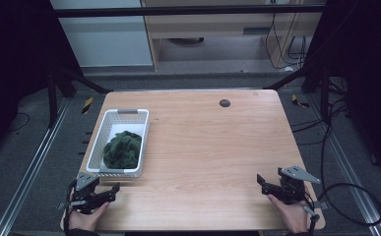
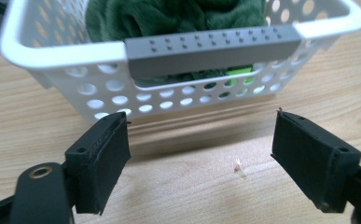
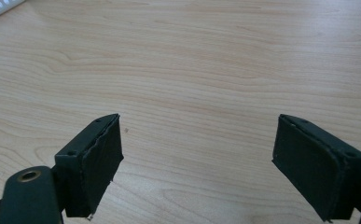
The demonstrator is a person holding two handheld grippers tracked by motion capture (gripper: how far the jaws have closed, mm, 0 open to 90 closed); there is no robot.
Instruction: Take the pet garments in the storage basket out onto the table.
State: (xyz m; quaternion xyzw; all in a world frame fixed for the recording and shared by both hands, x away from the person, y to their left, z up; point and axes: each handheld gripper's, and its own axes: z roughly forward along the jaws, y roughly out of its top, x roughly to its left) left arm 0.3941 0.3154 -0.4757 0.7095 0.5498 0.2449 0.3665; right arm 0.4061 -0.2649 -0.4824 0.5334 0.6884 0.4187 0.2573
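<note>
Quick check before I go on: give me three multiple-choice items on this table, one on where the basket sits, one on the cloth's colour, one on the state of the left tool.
1. The white basket sits at the table's:
A. left side
B. right side
C. centre

2. The cloth in the basket is:
A. red
B. dark green
C. yellow

3. The left tool is:
A. shut on the basket
B. shut on the cloth
C. open, holding nothing

Answers: 1 A, the high view shows the basket by the left edge. 2 B, green folds fill it. 3 C, bare wood shows between the spread jaws.
</note>
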